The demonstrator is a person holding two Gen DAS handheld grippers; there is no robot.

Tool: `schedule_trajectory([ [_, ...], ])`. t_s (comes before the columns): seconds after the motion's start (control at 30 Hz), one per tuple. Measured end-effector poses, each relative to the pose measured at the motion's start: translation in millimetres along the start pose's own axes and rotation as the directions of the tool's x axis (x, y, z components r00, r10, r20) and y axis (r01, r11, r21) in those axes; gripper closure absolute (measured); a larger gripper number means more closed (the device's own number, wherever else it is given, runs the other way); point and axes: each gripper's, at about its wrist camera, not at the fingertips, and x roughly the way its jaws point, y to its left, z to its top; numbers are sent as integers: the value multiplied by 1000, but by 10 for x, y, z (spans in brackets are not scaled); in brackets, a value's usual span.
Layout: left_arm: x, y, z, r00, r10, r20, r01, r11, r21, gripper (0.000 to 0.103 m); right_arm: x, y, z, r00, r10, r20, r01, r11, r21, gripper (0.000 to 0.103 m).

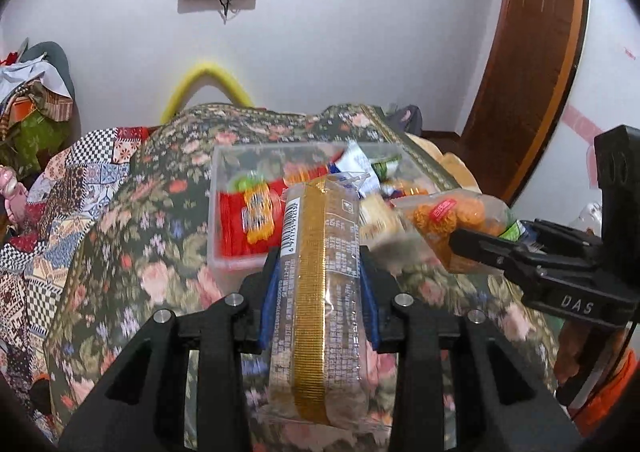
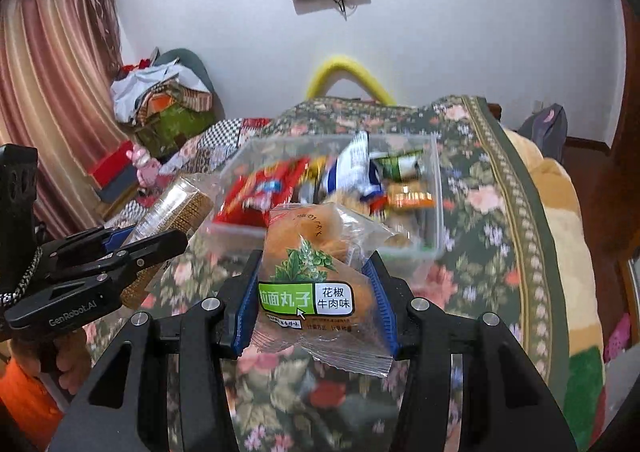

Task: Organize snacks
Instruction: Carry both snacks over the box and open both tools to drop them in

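Observation:
My left gripper [image 1: 320,284] is shut on a long clear packet with a gold stripe [image 1: 316,292], held above the floral cloth just in front of a clear plastic box [image 1: 218,188] that holds several snack packs. My right gripper [image 2: 314,304] is shut on a clear bag of orange noodle balls with a green label [image 2: 312,276], also just short of the box [image 2: 438,188]. The right gripper shows in the left wrist view [image 1: 472,244] with its bag [image 1: 448,216]. The left gripper shows in the right wrist view [image 2: 152,248] with its packet [image 2: 176,208].
The box sits on a bed covered by a floral blanket [image 1: 132,252]. A patchwork quilt [image 1: 48,212] and piled clothes [image 2: 160,100] lie to the left. A wooden door [image 1: 532,64] stands at the right. A yellow tube [image 2: 344,72] arches behind the bed.

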Motion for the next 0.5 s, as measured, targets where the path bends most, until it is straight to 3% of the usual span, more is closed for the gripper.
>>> schedule_trajectory([
  [0.5, 703, 345, 436, 998, 34, -55, -38, 996, -77, 68, 497, -22, 431, 999, -37, 23, 38, 999, -11, 57],
])
